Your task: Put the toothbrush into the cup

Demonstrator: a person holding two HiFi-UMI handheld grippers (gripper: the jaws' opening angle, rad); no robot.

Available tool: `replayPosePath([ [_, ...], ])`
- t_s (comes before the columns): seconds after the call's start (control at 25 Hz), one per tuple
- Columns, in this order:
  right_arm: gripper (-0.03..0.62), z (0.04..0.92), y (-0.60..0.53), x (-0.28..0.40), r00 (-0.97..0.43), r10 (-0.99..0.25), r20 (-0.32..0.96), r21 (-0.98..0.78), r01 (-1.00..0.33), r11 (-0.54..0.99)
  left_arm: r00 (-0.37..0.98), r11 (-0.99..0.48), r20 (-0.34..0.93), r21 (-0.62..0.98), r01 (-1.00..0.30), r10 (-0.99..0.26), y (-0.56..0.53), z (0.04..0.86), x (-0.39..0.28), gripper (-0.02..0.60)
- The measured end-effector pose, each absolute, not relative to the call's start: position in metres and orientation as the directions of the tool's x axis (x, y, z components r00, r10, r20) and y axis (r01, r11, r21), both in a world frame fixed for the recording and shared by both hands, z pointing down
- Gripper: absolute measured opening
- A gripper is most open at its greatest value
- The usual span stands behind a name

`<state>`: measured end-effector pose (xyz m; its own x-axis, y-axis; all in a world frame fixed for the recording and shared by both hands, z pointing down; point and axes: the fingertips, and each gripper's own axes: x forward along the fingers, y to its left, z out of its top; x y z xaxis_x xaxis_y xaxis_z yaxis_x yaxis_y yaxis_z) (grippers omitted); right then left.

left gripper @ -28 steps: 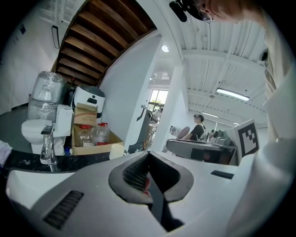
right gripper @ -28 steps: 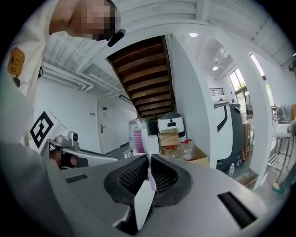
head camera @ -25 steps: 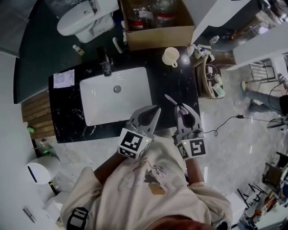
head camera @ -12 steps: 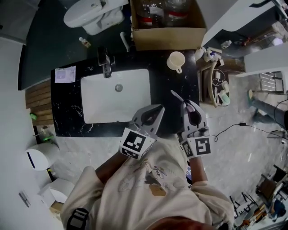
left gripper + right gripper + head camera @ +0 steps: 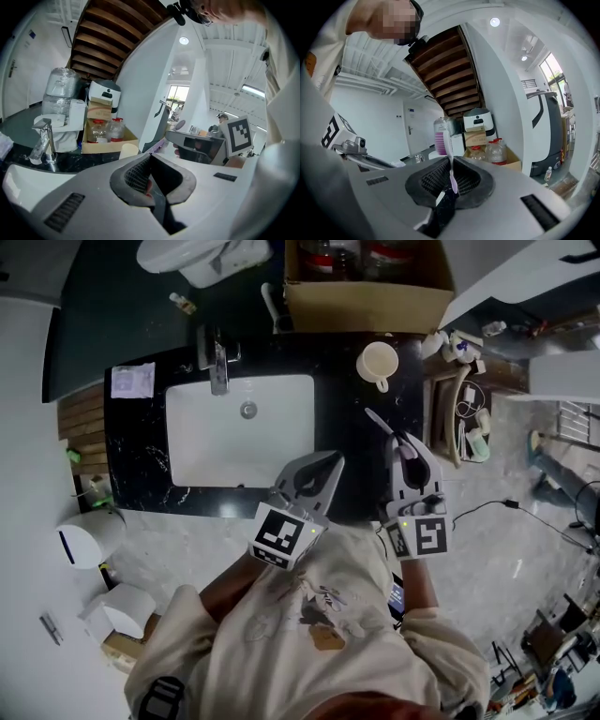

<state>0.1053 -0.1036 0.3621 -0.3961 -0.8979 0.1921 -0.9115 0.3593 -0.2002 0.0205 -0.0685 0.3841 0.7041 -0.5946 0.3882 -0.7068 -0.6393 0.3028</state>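
Observation:
My right gripper point(image 5: 405, 448) is shut on a toothbrush point(image 5: 381, 423) with a purple handle, and its bristle end points up-left toward the cream cup point(image 5: 378, 364). The cup stands on the black counter point(image 5: 352, 427), right of the white sink point(image 5: 239, 427). In the right gripper view the toothbrush point(image 5: 450, 165) rises upright from the closed pads point(image 5: 436, 180) of that gripper point(image 5: 452, 188). My left gripper point(image 5: 330, 463) hovers over the counter's front edge beside the sink, shut with nothing in it. The left gripper view shows the left gripper point(image 5: 152, 185) and the cup point(image 5: 127, 151) beyond.
A faucet point(image 5: 217, 367) stands behind the sink, and a folded cloth point(image 5: 131, 381) lies at the counter's left end. An open cardboard box point(image 5: 370, 298) with jars sits behind the cup. A cluttered shelf point(image 5: 464, 399) stands right of the counter.
Both grippers have moved forward over the counter. The toothbrush tip is now closer to the cup. Both grippers stay shut.

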Motion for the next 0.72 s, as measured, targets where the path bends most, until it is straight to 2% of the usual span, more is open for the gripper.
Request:
replayPosePath([
  [0.72,0.034,0.394,-0.185,0.132,-0.440,-0.872,0.216,-0.231,-0.890,0.392,0.660,-0.574,0.425,0.328,-0.750,-0.619,-0.136,0.417,0.047,0.014],
])
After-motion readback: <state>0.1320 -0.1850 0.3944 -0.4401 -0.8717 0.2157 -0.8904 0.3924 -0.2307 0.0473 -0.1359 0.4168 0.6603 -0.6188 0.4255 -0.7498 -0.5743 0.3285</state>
